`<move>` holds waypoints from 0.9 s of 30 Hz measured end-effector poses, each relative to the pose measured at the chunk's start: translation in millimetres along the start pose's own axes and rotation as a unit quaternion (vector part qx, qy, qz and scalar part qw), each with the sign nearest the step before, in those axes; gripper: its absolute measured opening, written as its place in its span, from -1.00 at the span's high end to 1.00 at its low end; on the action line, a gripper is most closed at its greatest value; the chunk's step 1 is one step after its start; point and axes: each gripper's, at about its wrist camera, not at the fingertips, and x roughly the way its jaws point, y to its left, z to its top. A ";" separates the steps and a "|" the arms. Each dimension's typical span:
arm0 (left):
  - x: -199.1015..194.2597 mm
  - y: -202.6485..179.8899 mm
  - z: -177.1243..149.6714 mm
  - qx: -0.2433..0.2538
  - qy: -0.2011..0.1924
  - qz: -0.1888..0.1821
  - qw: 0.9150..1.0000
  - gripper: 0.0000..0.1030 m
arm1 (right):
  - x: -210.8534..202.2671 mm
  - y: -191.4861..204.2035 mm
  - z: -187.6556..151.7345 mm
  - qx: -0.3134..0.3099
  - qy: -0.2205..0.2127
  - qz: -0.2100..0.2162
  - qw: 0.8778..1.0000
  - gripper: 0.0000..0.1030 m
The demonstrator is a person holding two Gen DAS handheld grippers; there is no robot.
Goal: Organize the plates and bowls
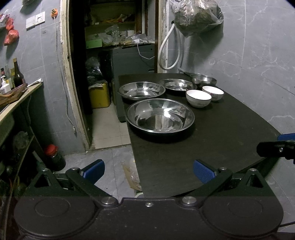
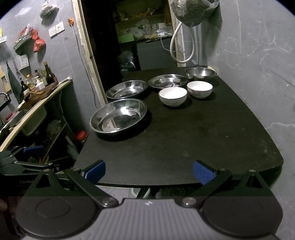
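On a black table (image 1: 212, 144) stand three steel plates: a near one (image 1: 160, 115) (image 2: 119, 115), a middle one (image 1: 142, 90) (image 2: 127, 89) and a far one (image 1: 178, 84) (image 2: 167, 80). Two white bowls (image 1: 198, 97) (image 1: 213, 92) sit to their right, also in the right wrist view (image 2: 173, 96) (image 2: 199, 89). A steel bowl (image 1: 203, 78) (image 2: 200, 73) stands at the back. My left gripper (image 1: 148, 170) is open and empty at the table's near left edge. My right gripper (image 2: 149, 172) is open and empty at the near edge.
A doorway (image 1: 110, 55) with cluttered shelves is behind the table's left side. A counter with bottles (image 2: 38, 83) stands at the left. A red-capped jar (image 1: 54, 157) is on the floor. A bag (image 1: 197, 16) and a white hose (image 1: 169, 49) hang on the tiled wall.
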 end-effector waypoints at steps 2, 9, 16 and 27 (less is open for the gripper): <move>-0.3 -0.7 0.0 0.000 0.000 -0.001 1.000 -0.98 | 0.3 0.4 -0.1 0.000 0.000 0.000 1.000 -1.00; -0.5 3.4 -0.8 -0.001 0.001 -0.001 1.000 -0.98 | 1.0 1.1 -0.3 0.000 0.000 0.000 1.000 -1.00; -0.9 4.6 -3.2 -0.001 0.001 0.001 1.000 -0.98 | 2.1 1.9 -0.5 -0.001 0.000 0.001 1.000 -1.00; -1.6 8.9 -5.8 -0.002 0.003 0.002 1.000 -0.98 | 2.7 2.9 0.1 -0.002 0.000 0.002 1.000 -1.00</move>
